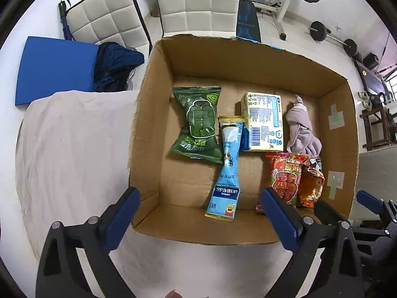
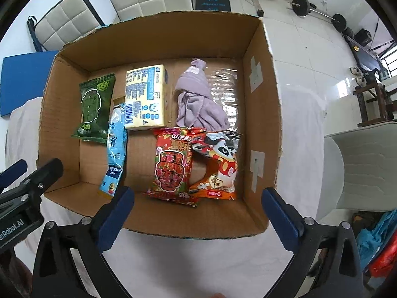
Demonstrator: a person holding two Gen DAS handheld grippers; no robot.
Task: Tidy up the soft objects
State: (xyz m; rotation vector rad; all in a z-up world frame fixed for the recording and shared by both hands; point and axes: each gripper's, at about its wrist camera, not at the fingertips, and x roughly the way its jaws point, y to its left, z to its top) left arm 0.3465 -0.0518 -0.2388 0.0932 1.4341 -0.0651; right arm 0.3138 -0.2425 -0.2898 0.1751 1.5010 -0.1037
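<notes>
Both tongs we hold gape wide and grip nothing: our left tongs (image 1: 201, 219) and right tongs (image 2: 197, 217) hover at the near rim of the cardboard box (image 2: 258, 114). Inside it lie a green packet (image 1: 198, 124), a light-blue sachet (image 1: 227, 171) overlapping its edge, a yellow tissue pack (image 1: 264, 121), a lilac cloth (image 2: 196, 99), a red packet (image 2: 173, 166) and an orange packet (image 2: 218, 166) side by side. Under the box we see a white cloth (image 1: 74, 154) covering the tabletop.
</notes>
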